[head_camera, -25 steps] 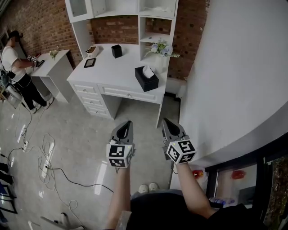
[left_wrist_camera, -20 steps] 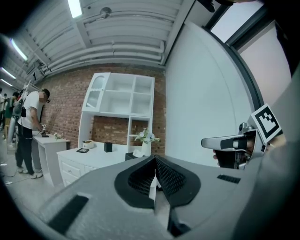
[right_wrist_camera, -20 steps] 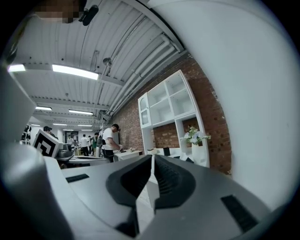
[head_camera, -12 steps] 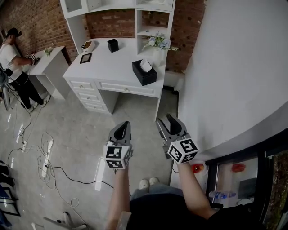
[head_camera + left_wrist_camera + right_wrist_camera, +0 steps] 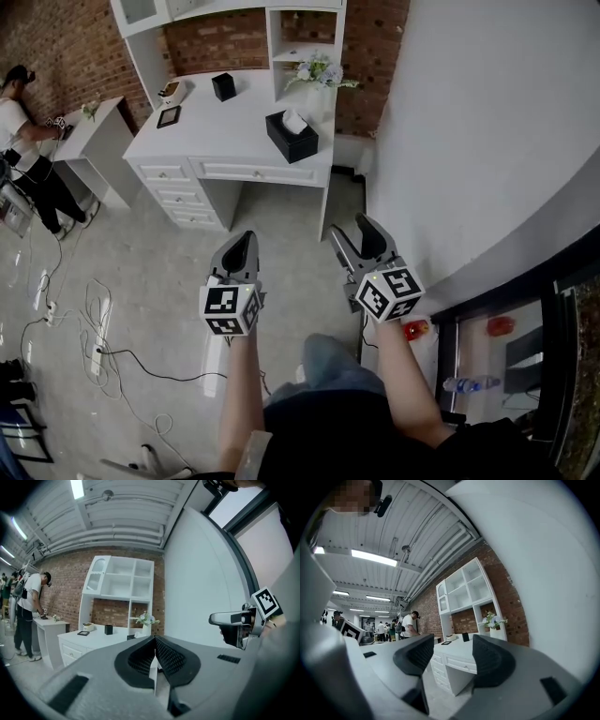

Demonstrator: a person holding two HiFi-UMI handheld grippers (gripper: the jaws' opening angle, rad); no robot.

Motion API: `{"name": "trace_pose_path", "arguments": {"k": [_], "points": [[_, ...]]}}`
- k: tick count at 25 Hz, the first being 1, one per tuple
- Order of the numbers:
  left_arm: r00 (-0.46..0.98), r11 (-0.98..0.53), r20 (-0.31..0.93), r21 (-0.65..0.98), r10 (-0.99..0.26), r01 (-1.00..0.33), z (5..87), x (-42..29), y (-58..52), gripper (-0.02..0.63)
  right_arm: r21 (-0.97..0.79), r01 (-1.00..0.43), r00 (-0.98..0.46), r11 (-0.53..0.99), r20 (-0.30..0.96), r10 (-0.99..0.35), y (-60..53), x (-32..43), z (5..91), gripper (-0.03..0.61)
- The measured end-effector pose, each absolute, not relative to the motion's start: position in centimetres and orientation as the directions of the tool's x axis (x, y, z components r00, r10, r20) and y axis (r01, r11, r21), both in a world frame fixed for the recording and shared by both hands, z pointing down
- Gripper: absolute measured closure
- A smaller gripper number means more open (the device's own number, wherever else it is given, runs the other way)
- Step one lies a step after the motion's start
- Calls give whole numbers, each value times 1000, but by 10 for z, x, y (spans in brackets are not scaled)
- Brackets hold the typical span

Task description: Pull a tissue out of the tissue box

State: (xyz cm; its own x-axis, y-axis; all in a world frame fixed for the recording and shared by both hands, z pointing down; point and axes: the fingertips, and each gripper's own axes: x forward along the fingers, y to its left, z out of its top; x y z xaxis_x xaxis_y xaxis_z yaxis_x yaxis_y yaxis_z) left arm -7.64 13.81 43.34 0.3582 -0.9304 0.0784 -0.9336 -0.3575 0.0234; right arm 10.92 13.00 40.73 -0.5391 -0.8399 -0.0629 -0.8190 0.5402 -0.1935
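One person (image 5: 23, 141) stands at one side table (image 5: 89, 141), left of the white desk (image 5: 225, 141). Five items are counted on the desk top. At its left rear are one small tray (image 5: 170, 91) and one flat dark slab (image 5: 169, 116). At its centre rear is one black cube-shaped container (image 5: 223, 86). At its right front is one black tissue box (image 5: 291, 139), with one white tissue (image 5: 295, 120) standing up out of its top. At its right rear is one vase of flowers (image 5: 319, 73).

There are two grippers, both held level over the floor in front of the desk, well apart from it and from the tissue box.

The left gripper (image 5: 244, 236) has its fingers pressed together, nothing between them, touching nothing. The right gripper (image 5: 354, 230) has its fingers spread wide. They have just been opening, with nothing between them and no contact with anything.
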Motion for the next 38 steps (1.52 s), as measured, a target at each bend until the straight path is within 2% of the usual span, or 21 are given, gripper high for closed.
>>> {"name": "trace_pose_path", "arguments": {"k": [12,23,33,38], "points": [[366,-366,30,-11,-930,-930,409,-87,103,604,-178,-831,-515,527,-114,-850,94,109,384,341],[337,-336,-9,-39,-942,-941,402,-106,1,604,-144,-831,-518,538,-153,-841,-20,103,369,341],[296,-298,73,-26,-952,-954,431,-127,-152,604,-178,-819,-549,545,-29,-835,-188,82,408,341],[267,-271,120,-14,-956,-962,442,-141,-227,604,-190,-806,-582,561,72,-810,-270,70,440,341]]}}
